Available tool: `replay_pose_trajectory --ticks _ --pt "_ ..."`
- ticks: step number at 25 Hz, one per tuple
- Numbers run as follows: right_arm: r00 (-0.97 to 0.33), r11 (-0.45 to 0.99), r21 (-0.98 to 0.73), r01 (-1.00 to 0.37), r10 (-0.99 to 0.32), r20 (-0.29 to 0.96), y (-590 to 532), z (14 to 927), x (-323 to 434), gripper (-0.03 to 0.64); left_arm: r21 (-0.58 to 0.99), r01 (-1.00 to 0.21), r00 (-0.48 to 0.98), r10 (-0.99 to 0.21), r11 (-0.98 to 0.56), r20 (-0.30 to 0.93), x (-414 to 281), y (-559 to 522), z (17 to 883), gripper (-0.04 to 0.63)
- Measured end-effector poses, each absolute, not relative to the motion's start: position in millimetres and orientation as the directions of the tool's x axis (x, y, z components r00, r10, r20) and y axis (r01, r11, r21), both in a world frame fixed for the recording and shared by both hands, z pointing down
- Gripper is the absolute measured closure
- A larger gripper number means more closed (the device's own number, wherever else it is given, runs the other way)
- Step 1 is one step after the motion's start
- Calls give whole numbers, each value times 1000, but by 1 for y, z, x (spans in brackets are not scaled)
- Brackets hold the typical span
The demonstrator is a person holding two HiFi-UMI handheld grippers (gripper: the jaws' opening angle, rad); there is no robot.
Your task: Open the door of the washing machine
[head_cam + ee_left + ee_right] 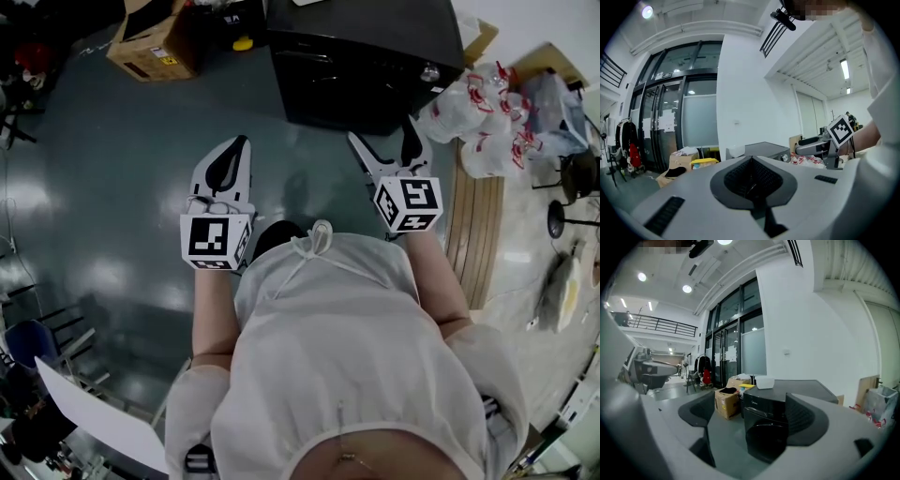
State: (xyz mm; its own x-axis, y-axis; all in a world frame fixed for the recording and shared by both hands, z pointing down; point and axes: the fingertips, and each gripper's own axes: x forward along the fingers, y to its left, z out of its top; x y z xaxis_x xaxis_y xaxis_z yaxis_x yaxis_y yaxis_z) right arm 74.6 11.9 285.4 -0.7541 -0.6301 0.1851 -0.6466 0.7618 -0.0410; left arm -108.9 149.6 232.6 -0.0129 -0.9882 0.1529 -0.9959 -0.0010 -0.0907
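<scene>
Washing machine [366, 56] door [764, 439] looks closed; approach is the step in hand. Nearest, two grippers: left gripper [240, 150] pressed together on nothing, right gripper [384, 133] spread wide, empty. Ahead on the floor [122, 187], well apart, stands the one machine; next, I judge, the right must reach the door's edge. One cardboard box [150, 42] sits near its far left corner.

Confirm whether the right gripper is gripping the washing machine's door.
No: the right gripper has its jaws apart and empty, with the washing machine standing beyond them.
</scene>
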Motion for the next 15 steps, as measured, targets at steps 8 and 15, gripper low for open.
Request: replay_pose_trajectory --ticks 8,15 --pt "-700 712 -68 -699 -662 267 -49 318 28 147 -77 -996 37 -983 -51 180 -166 76 260 572" --pt "-534 543 -93 -835 -757 378 -115 353 -18 147 -50 -979 188 -966 -199 175 -238 -22 269 572"
